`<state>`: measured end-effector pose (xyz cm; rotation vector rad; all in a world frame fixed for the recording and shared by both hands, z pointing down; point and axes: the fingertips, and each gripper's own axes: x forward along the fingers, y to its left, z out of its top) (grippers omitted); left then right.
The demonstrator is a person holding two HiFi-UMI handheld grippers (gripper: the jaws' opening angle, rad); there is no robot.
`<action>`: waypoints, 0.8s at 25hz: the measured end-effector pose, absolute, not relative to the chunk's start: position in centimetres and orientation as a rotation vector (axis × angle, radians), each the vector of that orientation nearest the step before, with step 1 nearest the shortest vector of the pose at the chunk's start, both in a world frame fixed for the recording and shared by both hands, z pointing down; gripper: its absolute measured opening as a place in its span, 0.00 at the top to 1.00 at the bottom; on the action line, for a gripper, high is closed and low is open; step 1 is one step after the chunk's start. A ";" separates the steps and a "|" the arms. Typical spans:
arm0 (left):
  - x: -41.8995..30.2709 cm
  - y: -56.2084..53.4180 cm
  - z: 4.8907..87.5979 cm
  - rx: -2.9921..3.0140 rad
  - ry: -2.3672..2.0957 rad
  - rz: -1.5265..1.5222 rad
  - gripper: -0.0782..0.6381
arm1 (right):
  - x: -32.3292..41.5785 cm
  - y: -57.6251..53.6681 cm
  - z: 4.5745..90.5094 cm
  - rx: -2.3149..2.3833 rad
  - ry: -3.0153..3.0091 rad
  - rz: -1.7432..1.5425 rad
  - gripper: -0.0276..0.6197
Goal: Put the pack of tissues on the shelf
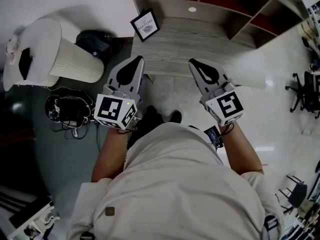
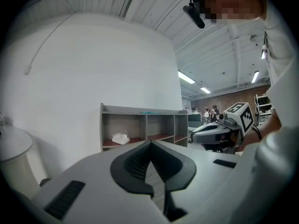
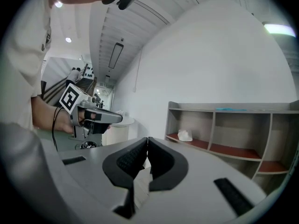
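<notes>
Plainly pressed together: left gripper (image 2: 149,144), dark ribbed pads meeting at the tips, nothing pinched between them. Likewise right gripper (image 3: 147,141), pads closed against each other, empty too. Held out side by side in the head view, well apart, noses aimed toward the shelf (image 1: 210,31), each with its marker cube toward the person's wrist. Bare forearms behind, pale shirt filling the lower middle of that view.

Just past the jaw tips, the grey wood-grain top of the shelf, seen from above. Resting on that top, a small framed picture (image 1: 145,24), tilted at an angle, and beside it a small white disc (image 1: 192,9). Below the top, open compartments with red floors.

Already on the shelf: pack of tissues (image 2: 120,138), white and crumpled-looking, lying on the red floor of the leftmost compartment, near its back wall. Well apart from both grippers, touched by neither. Visible in both gripper views in that same end compartment; in the head view, only a white corner at the upper edge.

Farther out, to the left of the shelf, a pleated white drum (image 1: 60,59) with a flat round top, against the white wall. Near its base, a tangle of black cables (image 1: 67,111) on the dark floor. Between the forearms, the person's dark shoes (image 1: 162,118) on pale glossy flooring.
</notes>
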<state>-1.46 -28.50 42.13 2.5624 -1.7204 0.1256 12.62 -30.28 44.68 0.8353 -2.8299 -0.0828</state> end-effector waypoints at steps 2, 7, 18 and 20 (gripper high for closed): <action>-2.1 -27.8 42.3 2.567 -1.712 0.141 0.87 | 12.3 -29.6 44.6 0.844 -2.825 -0.067 0.92; -4.0 -26.7 42.4 2.586 -1.682 0.154 0.87 | 11.6 -28.5 44.4 0.886 -2.805 -0.093 0.92; -6.6 -22.1 42.3 2.696 -1.539 0.201 0.87 | 8.6 -24.0 44.5 0.974 -2.758 -0.085 0.92; -7.0 -21.0 42.4 2.725 -1.505 0.220 0.87 | 7.7 -23.0 44.4 0.981 -2.764 -0.072 0.92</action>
